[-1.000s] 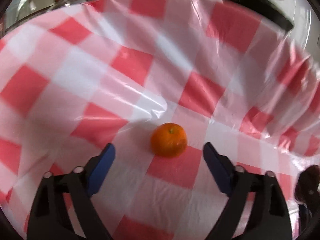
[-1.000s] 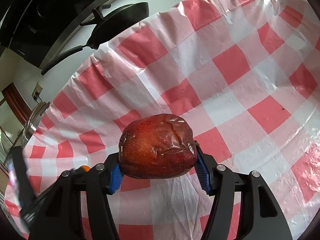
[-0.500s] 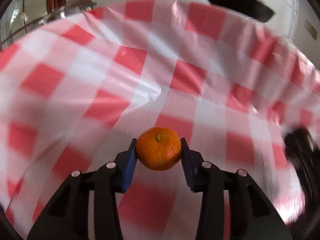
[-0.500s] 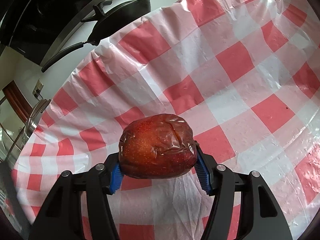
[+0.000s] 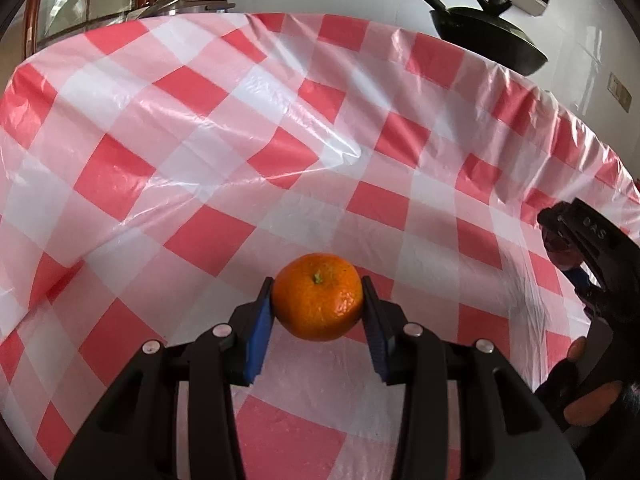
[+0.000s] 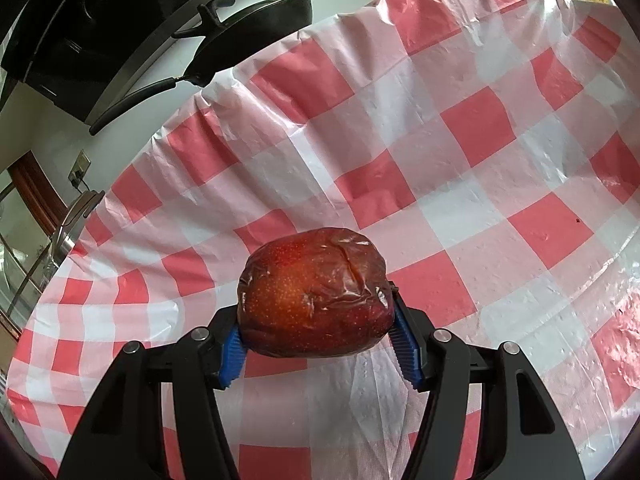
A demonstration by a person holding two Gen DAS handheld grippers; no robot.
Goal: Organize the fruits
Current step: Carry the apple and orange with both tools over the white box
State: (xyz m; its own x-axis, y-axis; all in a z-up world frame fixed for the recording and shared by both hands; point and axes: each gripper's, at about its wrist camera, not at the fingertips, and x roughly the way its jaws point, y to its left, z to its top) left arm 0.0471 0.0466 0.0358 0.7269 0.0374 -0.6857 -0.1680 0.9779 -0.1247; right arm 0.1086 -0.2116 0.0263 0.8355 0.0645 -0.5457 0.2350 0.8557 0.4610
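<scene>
My left gripper [image 5: 318,304] is shut on an orange mandarin [image 5: 318,296], stem up, held above the red-and-white checked tablecloth [image 5: 200,140]. My right gripper [image 6: 316,332] is shut on a red apple wrapped in clear film [image 6: 314,292], held above the same cloth [image 6: 460,168]. The right gripper also shows at the right edge of the left wrist view [image 5: 592,256], with a hand behind it.
A black frying pan [image 5: 488,36] stands past the table's far edge; it also shows in the right wrist view [image 6: 248,36]. A steel pot lid [image 5: 184,2] sits at the far left. The cloth is wrinkled and hangs over the far edge.
My left gripper closed on the mandarin and lifted it off the cloth, swinging its view to the right. The right gripper kept holding the apple almost still.
</scene>
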